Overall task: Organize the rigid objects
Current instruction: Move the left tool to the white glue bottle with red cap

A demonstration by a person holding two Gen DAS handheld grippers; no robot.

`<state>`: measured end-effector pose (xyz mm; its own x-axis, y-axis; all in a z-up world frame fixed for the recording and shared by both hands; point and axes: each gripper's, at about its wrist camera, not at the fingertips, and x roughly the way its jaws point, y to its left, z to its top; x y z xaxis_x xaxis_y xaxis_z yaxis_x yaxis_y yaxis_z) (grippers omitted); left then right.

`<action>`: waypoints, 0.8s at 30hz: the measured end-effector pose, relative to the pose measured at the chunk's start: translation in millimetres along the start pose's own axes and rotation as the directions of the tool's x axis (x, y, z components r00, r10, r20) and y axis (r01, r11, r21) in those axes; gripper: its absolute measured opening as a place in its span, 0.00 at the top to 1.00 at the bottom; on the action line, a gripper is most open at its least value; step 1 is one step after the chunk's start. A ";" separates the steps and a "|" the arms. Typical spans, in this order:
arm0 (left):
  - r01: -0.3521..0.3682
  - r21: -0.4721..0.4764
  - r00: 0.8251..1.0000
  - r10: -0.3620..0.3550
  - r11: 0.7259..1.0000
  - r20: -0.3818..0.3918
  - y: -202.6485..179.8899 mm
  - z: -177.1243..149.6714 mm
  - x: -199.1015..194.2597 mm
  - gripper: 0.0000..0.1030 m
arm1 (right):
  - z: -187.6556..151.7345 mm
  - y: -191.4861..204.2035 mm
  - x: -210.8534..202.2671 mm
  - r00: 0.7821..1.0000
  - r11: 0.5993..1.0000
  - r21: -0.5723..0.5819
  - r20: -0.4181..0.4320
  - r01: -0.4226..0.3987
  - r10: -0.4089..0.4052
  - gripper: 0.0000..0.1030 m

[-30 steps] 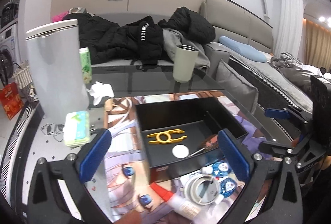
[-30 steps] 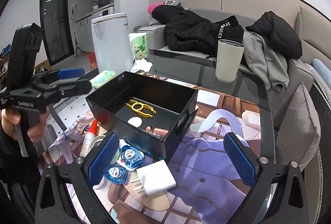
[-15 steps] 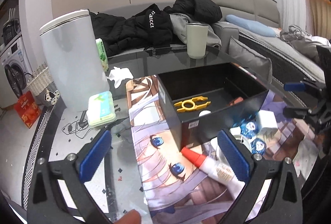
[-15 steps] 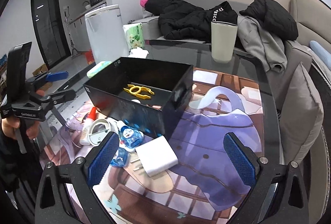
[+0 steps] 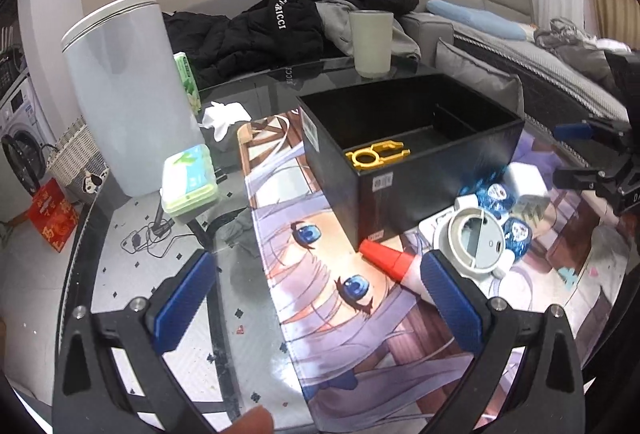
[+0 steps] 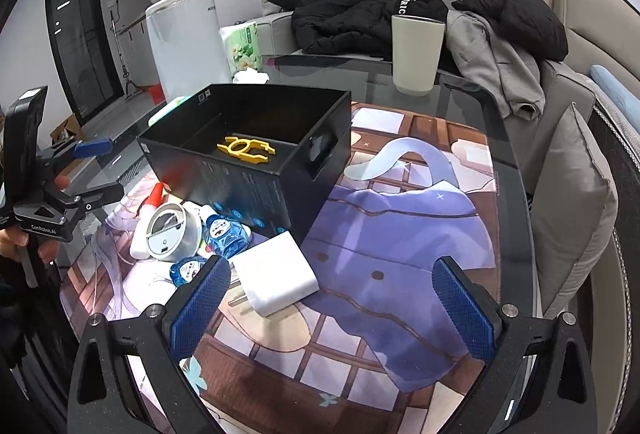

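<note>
A black box stands on the printed mat and holds a yellow plastic tool. In front of it lie a glue bottle with a red cap, a round grey-white device, blue round items and a white charger block. My left gripper is open and empty, low over the mat's left part. My right gripper is open and empty, just in front of the charger.
A pale cup stands at the table's far edge. A white bin, a green wipes box and a tissue pack sit to the left. A sofa with dark jackets is behind. A grey cushion lies right.
Both grippers have pulled back and down from the box, which now looks farther away. The left one has swung left, over the mat's edge. Both stay open and empty.
</note>
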<state>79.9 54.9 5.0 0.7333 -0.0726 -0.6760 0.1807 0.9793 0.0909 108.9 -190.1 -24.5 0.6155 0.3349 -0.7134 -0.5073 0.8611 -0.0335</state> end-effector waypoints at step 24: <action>0.102 0.198 0.991 -0.082 0.975 -0.109 -52.0 -11.3 15.3 0.00 | -7.7 17.0 30.0 0.993 0.998 -0.059 -0.115 -0.022 0.015 0.01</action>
<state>74.4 5.0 -18.4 0.6402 -0.1311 -0.7569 0.3809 0.9099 0.1645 114.1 -168.4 -51.9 0.5345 0.3018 -0.7895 -0.5555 0.8294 -0.0590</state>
